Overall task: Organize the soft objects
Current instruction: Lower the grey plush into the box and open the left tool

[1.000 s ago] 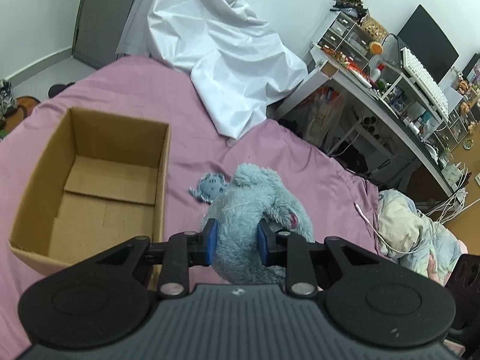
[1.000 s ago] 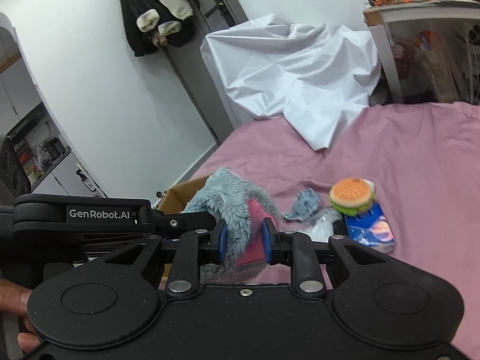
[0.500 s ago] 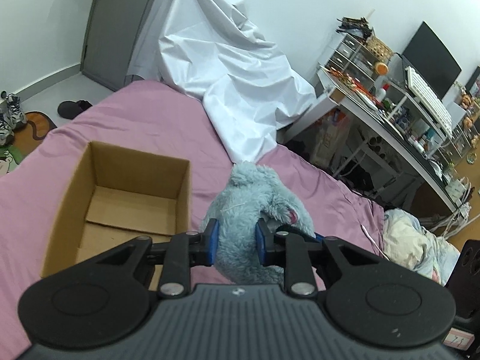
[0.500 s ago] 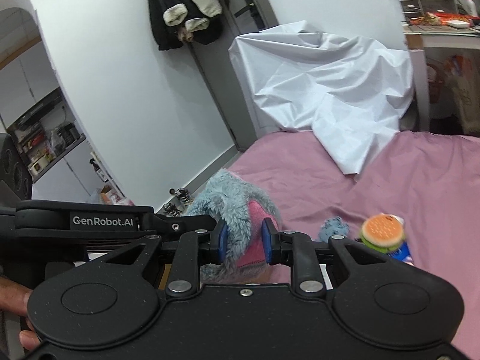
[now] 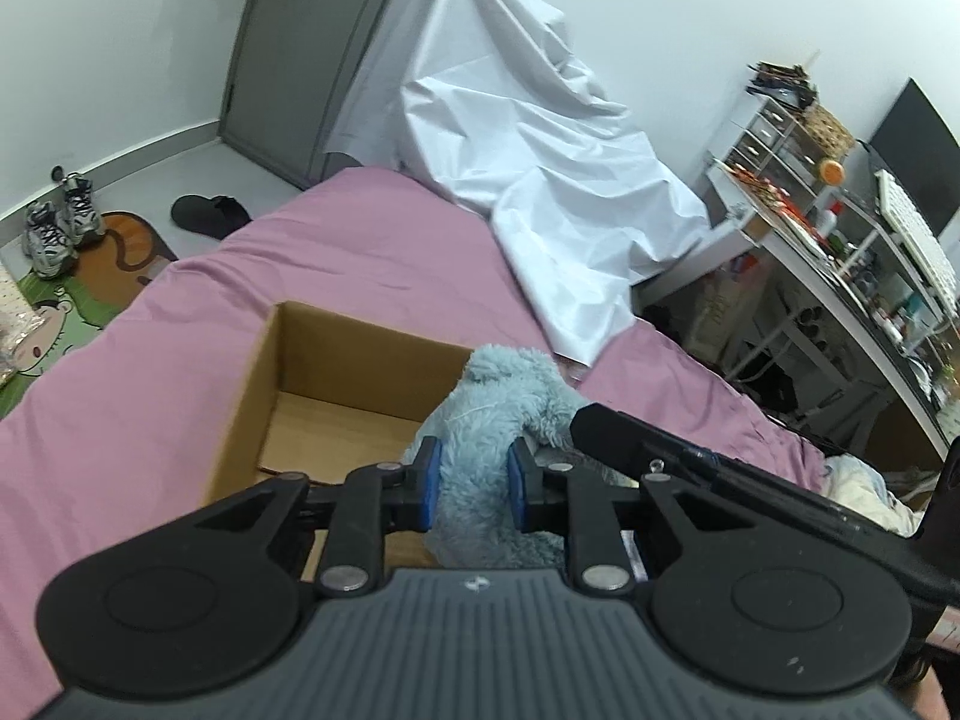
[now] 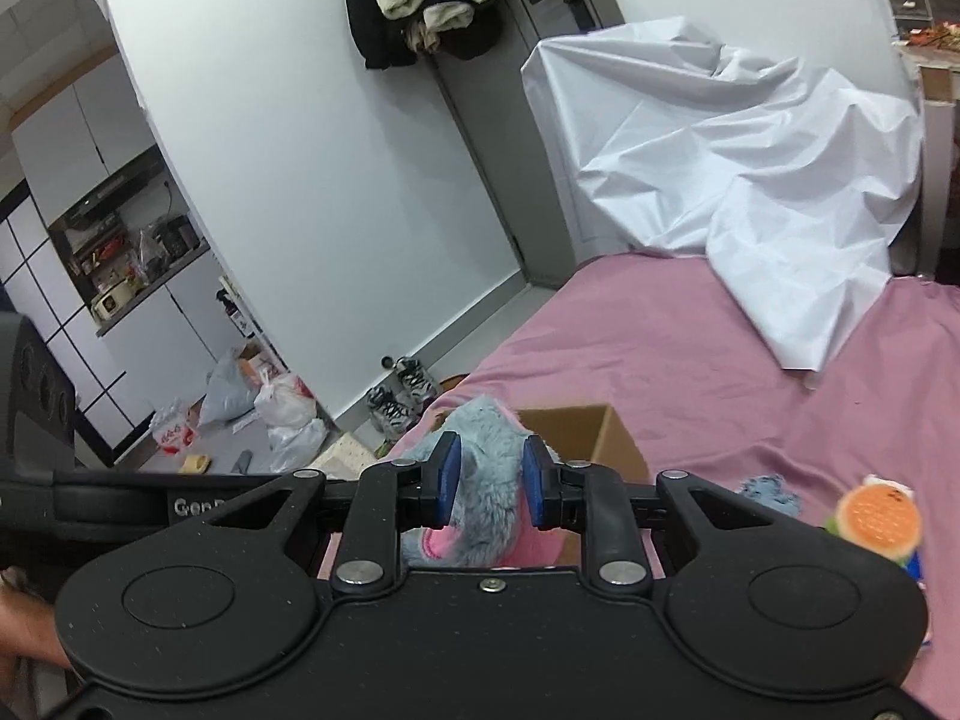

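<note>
Both grippers hold one blue-grey plush toy [image 5: 486, 414] with a pink patch [image 6: 474, 540], lifted off the pink bed [image 5: 372, 252]. My left gripper [image 5: 474, 483] is shut on its furry body, the jaws closing tighter. My right gripper [image 6: 489, 483] is shut on the toy's pink-lined part; its black body [image 5: 672, 450] shows in the left wrist view. An open, empty cardboard box [image 5: 360, 339] lies just beyond and below the toy, its corner [image 6: 600, 438] showing past the right gripper. A small blue plush [image 6: 771, 492] and a burger toy [image 6: 879, 522] lie on the bed to the right.
A crumpled white sheet [image 5: 540, 168] covers the bed's far end. A cluttered desk with shelves [image 5: 840, 252] stands to the right. Shoes [image 5: 57, 228], a floor mat [image 5: 90, 276] and bags [image 6: 270, 402] are on the floor left of the bed. A hand [image 6: 24, 630] holds the left gripper.
Both grippers have carried the plush toy leftward, and it now hangs at the near right corner of the box. The small blue plush and burger toy have slid to the right edge of the right view.
</note>
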Motion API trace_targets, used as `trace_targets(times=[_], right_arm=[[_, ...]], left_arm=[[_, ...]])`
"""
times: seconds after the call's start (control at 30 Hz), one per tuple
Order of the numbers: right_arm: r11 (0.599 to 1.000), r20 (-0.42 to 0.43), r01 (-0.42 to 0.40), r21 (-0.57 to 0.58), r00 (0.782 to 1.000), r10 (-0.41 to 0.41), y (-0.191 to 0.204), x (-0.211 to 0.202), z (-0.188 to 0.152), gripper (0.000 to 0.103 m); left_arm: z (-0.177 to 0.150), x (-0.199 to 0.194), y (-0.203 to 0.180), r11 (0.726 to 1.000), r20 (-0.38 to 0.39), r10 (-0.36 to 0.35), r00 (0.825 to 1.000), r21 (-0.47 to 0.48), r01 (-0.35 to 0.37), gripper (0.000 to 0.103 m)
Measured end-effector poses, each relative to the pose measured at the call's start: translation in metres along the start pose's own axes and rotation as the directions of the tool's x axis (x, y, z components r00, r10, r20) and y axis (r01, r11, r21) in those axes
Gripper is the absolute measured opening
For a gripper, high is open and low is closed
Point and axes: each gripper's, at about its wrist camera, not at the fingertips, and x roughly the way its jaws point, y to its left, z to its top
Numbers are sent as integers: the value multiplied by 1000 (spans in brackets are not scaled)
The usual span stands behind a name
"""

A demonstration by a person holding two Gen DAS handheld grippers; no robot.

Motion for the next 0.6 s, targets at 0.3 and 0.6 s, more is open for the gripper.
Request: trace_targets(times=[0.3, 0.6], right_arm=[[990, -55, 1, 140, 998, 7, -5, 38, -7, 25], [979, -46, 52, 199, 998, -44, -23, 38, -16, 38]], left_arm=[[6, 24, 37, 997, -25, 51, 998, -61, -52, 19], [14, 53, 55, 992, -22, 110, 994, -51, -111, 19]])
